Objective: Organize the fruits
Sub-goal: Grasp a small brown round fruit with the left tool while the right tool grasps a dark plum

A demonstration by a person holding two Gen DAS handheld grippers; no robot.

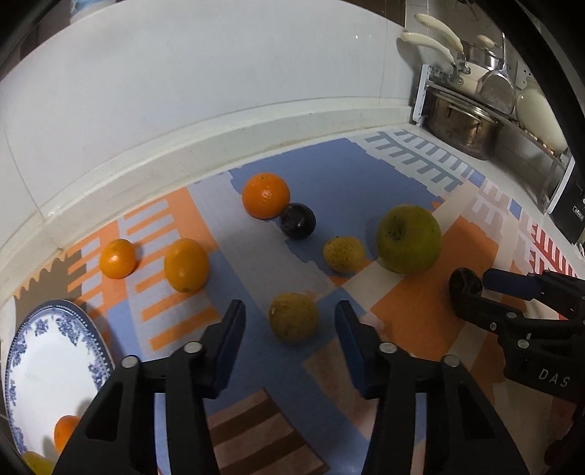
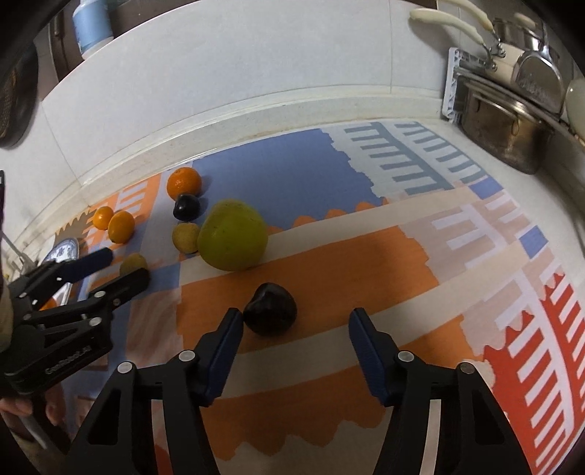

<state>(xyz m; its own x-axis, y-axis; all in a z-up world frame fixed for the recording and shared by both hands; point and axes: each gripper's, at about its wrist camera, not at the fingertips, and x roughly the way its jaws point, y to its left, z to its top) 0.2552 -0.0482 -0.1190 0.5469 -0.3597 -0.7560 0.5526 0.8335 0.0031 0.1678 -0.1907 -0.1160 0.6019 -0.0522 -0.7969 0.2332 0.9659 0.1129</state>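
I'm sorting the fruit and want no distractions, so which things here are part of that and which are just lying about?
Part of it: big green apple, three oranges, two dark plums, yellowish small fruits, blue-patterned white plate.

Lying about: steel pot, cream-handled pans, blue-capped bottle.

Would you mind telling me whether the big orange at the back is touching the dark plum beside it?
Touching. In the left wrist view the big orange and the dark plum meet with no mat showing between them.

Fruits [image 1: 293,316] loose on patterned mat [image 1: 314,175]
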